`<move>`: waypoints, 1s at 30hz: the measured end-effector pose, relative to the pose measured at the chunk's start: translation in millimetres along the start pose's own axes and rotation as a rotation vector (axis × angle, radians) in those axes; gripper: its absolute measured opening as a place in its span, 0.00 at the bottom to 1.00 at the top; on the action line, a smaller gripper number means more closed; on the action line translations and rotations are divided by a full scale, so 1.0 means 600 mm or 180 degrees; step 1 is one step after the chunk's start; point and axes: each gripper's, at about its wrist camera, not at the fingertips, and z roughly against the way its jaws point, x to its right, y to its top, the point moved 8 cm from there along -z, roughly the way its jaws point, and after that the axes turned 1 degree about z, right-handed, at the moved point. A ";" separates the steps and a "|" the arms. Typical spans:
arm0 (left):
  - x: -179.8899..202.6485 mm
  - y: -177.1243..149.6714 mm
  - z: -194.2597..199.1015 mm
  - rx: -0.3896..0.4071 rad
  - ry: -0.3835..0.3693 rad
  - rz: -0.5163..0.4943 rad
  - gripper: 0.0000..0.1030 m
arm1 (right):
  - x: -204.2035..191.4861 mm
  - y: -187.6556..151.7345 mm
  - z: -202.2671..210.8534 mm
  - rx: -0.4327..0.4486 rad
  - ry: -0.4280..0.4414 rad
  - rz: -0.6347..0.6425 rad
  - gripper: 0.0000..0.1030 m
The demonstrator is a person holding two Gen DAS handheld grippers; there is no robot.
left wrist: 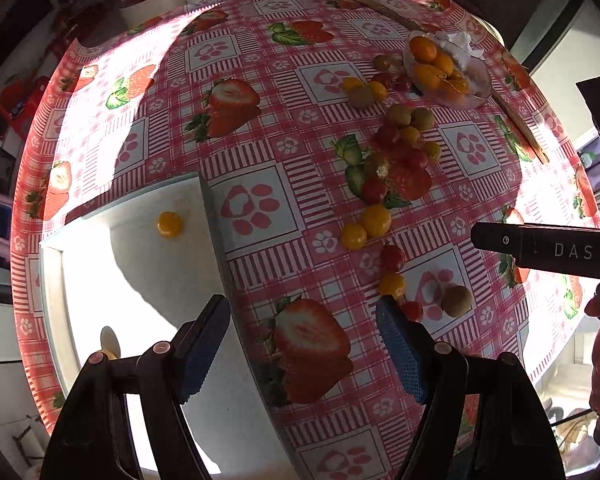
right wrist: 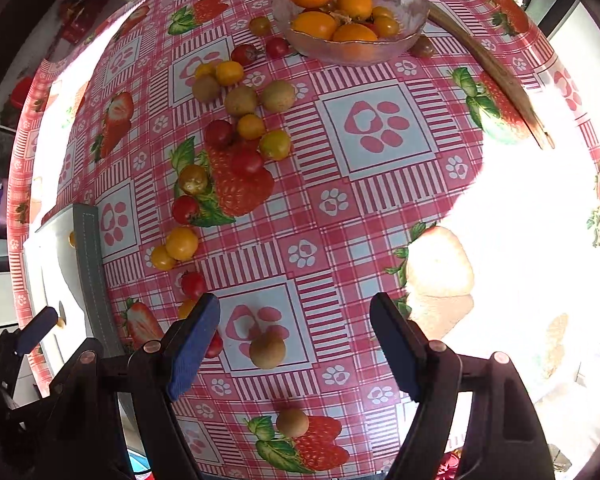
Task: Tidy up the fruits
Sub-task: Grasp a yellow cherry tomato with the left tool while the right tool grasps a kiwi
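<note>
Blue-padded left claw (left wrist: 302, 350) and right claw (right wrist: 294, 342) both gape wide, empty.

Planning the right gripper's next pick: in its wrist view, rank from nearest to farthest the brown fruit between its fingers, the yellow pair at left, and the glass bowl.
1. Brown fruit, between the right gripper's open fingers.
2. Yellow pair, left, mid-table.
3. Glass bowl, far edge, top.

We note a table (right wrist: 380, 208) in strawberry-print cloth; on it loose fruits (right wrist: 240, 128), glass bowl (right wrist: 300, 46), white tray (left wrist: 100, 264).
</note>
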 end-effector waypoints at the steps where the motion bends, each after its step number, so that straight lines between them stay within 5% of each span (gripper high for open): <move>1: 0.006 0.004 -0.008 -0.0019 0.0007 0.0003 0.74 | 0.006 0.004 -0.001 0.0009 -0.0013 0.0011 0.78; 17: 0.006 0.022 -0.107 -0.0097 0.0315 0.0006 0.74 | -0.005 0.075 -0.053 0.0094 -0.0079 0.0596 0.58; 28: 0.019 0.045 -0.115 0.0024 0.0197 0.0042 0.72 | -0.046 0.158 -0.073 0.0314 -0.0129 0.0925 0.57; 30: 0.022 0.051 -0.116 0.0019 0.0131 0.0051 0.65 | -0.055 0.168 -0.075 0.0340 -0.0126 0.0966 0.48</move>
